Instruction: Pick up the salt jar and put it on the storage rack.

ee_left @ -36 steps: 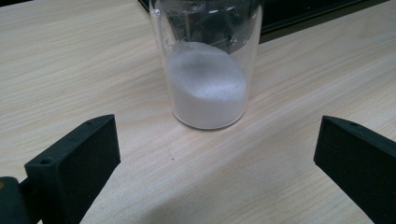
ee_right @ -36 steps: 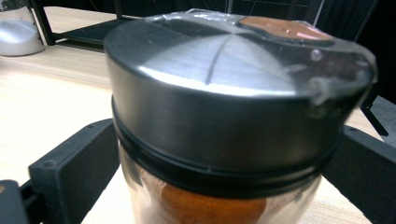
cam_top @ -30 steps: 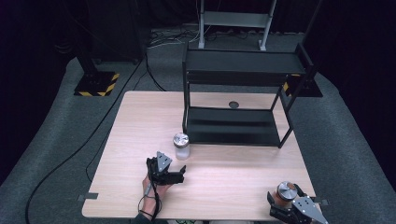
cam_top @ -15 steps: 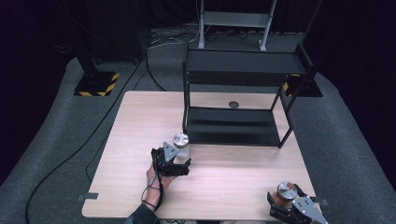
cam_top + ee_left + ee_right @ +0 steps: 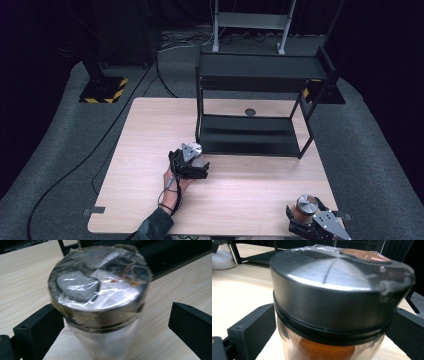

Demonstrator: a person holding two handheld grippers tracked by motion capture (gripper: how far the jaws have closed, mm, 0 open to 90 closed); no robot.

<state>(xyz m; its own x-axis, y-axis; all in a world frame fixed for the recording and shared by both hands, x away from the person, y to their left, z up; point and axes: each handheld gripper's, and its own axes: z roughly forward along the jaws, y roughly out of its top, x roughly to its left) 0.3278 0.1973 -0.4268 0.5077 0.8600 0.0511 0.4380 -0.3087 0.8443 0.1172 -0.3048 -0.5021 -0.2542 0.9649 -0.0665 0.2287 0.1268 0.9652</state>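
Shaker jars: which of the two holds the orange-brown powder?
The jar between the right gripper's jaws, at the table's near right corner. The one at the left gripper looks white.

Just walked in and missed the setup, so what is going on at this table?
A person works two handheld grippers. The left gripper has its open jaws either side of a white-filled jar standing before the black shelf. The right gripper, at the table's near edge, is shut on an orange-spice jar.
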